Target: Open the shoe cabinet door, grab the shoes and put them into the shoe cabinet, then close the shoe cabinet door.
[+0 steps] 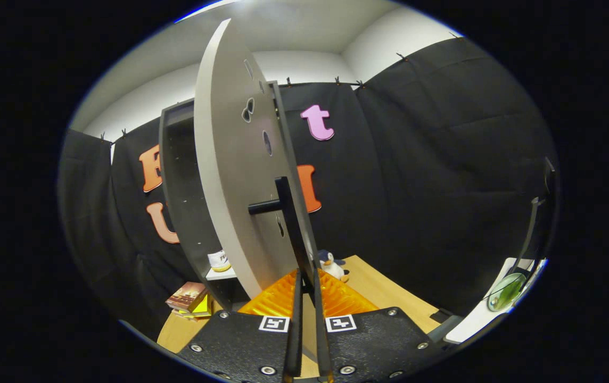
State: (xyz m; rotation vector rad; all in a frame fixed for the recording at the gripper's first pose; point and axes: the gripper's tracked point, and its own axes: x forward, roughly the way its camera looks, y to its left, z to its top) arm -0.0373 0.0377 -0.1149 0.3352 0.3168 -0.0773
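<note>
- Two fingers (295,324) of our gripper (307,290) are standing almost together, leaving only a thin gap, and they are closing on the lower end of the dark bar handle (293,223) of the cabinet door.
- We are seeing the handle rising straight up from between the fingertips, with a short round stub (264,206) joining it to the door.
- We are looking at the door (235,159) nearly edge-on: a pale grey panel swung wide open, with a few small dark holes in its face.
- We are seeing the dark shoe cabinet (179,186) just behind the door on the left, its inside in shadow, with a pale shelf (221,274) low down.
- On that shelf we are seeing a small white and yellow object (220,261); we cannot tell whether it is one of the shoes.
- Under the fingers and the door we are looking at an orange ribbed mat (336,298) lying on a wooden table (389,295).
- A small penguin toy (332,265) is sitting on the table just beyond the mat.
- A stack of books (190,300) is lying near the cabinet's foot on the left.
- Far off to the right, a white surface (483,316) is carrying a round greenish object (504,291).
</note>
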